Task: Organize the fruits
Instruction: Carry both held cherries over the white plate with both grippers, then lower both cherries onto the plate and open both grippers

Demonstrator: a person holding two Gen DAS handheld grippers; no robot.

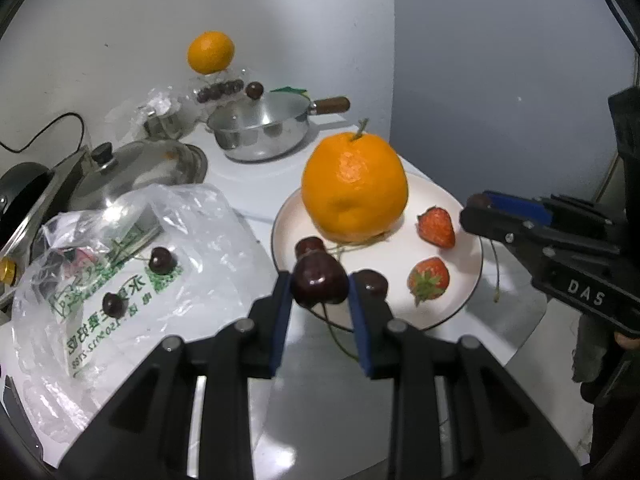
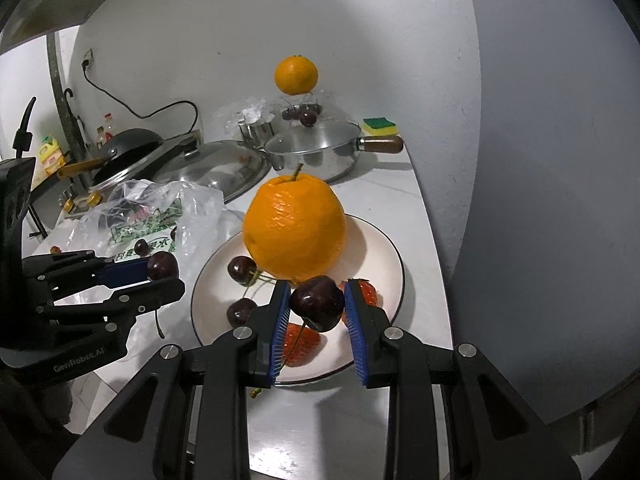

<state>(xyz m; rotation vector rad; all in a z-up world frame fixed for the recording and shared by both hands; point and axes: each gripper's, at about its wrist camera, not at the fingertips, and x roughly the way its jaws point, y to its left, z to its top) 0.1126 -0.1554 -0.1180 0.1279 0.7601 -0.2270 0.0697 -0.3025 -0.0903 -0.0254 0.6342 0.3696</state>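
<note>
A white plate (image 1: 468, 280) holds a large orange (image 1: 354, 188), two strawberries (image 1: 437, 226) and dark cherries (image 1: 372, 282). My left gripper (image 1: 319, 292) is shut on a dark cherry (image 1: 319, 284) just above the plate's near left rim. My right gripper (image 2: 317, 303) is shut on another dark cherry (image 2: 318, 303) over the plate's (image 2: 380, 240) near edge, in front of the orange (image 2: 295, 230). Each gripper shows in the other's view: the right one (image 1: 478, 204), the left one (image 2: 164, 270). Two loose cherries (image 1: 162, 260) lie on a plastic bag (image 1: 192, 216).
A steel pan (image 1: 260, 128) with a wooden handle, a pot lid (image 1: 140, 168) and a second orange (image 1: 211, 52) on a clear container of cherries stand at the back. A sponge (image 2: 380, 126) lies behind the pan. The counter edge runs close on the right.
</note>
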